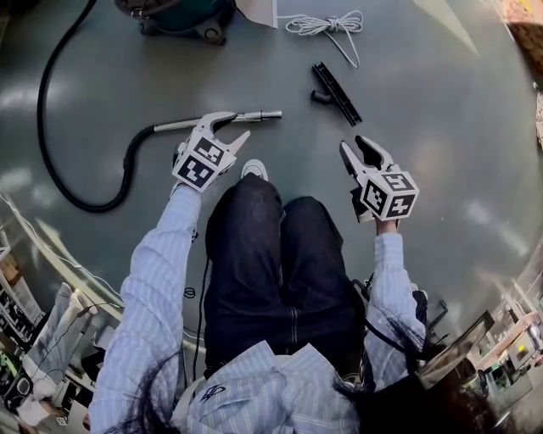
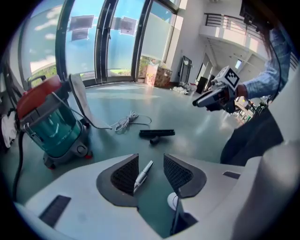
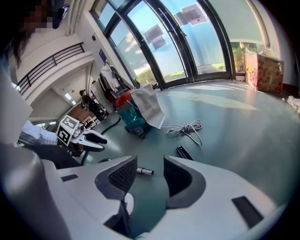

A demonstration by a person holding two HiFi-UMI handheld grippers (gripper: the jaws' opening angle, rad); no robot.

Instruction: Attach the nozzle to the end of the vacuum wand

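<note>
The silver vacuum wand (image 1: 242,118) lies on the grey floor, joined to a black hose (image 1: 51,153). The black nozzle (image 1: 337,93) lies apart from it, farther right. My left gripper (image 1: 234,126) hovers open just over the wand's middle; in the left gripper view the wand tip (image 2: 143,173) shows below the gap of my left gripper (image 2: 151,171), untouched. My right gripper (image 1: 355,146) is open and empty, short of the nozzle. In the right gripper view, my right gripper (image 3: 150,176) frames the wand tip (image 3: 144,171), with the nozzle (image 3: 184,152) beyond.
A teal and red vacuum canister (image 2: 54,124) stands at the far left, a white bag beside it. A coiled white cord (image 1: 327,25) lies beyond the nozzle. The person's knees and a white shoe (image 1: 254,169) sit between the grippers.
</note>
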